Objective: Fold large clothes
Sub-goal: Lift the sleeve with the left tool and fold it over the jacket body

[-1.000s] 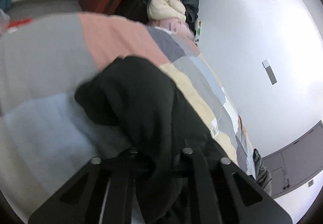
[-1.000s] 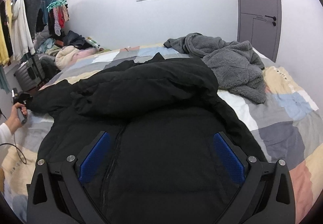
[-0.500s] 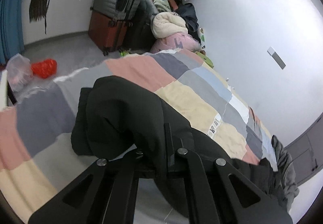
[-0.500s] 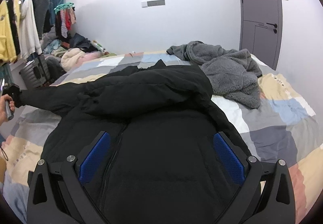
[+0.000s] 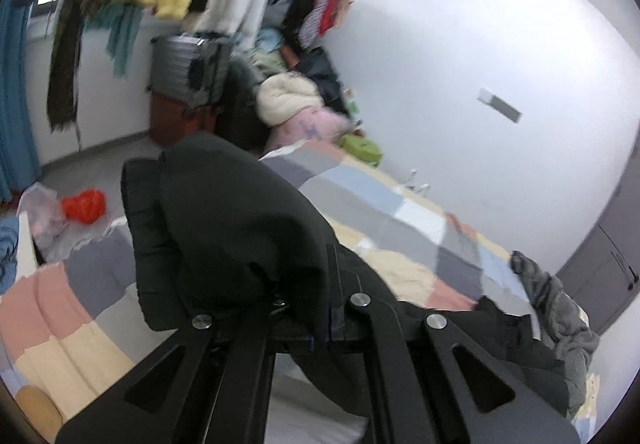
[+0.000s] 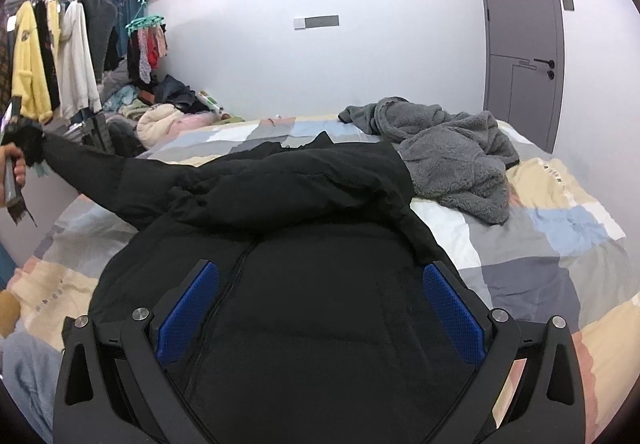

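Note:
A large black padded jacket (image 6: 304,236) lies front-up on the patchwork bed (image 6: 560,244), zip down its middle. My left gripper (image 5: 304,308) is shut on the cuff of the jacket's sleeve (image 5: 224,212) and holds it raised above the bed; in the right wrist view the sleeve (image 6: 92,172) stretches out to the far left, taut. My right gripper (image 6: 320,296) is open, its blue pads (image 6: 188,308) spread wide just above the jacket's lower front, holding nothing.
A grey fleece garment (image 6: 448,148) lies crumpled on the bed's far right. A clothes rack (image 6: 60,56) with hanging clothes, a suitcase (image 5: 188,72) and a clothes pile (image 5: 288,100) stand to the left. A red bag (image 5: 84,204) lies on the floor. A door (image 6: 520,36) is at the back right.
My left gripper has lifted the sleeve up and outward, away from the jacket body, pulling it straight. The right gripper has stayed open over the jacket's front.

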A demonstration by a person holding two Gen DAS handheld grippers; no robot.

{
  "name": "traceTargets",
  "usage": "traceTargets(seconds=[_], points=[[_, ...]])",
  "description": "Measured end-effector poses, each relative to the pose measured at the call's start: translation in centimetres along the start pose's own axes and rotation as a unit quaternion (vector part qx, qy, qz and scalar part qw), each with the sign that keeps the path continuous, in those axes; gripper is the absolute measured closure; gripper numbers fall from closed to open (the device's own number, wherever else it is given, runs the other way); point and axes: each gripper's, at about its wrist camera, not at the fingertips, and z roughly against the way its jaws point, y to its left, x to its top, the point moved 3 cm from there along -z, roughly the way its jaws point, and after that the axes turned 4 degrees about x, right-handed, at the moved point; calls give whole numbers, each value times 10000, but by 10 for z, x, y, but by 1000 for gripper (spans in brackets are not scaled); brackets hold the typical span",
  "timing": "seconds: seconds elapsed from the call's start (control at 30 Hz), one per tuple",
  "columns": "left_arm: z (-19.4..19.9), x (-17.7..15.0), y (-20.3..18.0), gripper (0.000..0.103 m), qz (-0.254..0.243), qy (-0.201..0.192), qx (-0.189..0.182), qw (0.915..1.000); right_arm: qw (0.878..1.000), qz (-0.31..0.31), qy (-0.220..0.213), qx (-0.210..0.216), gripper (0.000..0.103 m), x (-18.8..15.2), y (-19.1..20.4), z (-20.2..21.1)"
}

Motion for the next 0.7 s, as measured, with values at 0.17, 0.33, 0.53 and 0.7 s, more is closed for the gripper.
traceTargets(seconds=[0.17,0.33,0.53,0.7], points=[[34,-4,-65,101,-311,-346,-237,9986,10000,24,-55,42,0,-5,-5,6],[48,-23,-124,101,-388,-436,-545,9968,9998,-36,-23,184,0,-6,-7,7],[54,-58,-207,101,-992,-306,-934,9902,9998,-17,-186,110,0,-5,-10,18],[57,-93,-272,101,-1548,-69,-1368,9784,9996,-128,-170,162,0,-4,-16,22]])
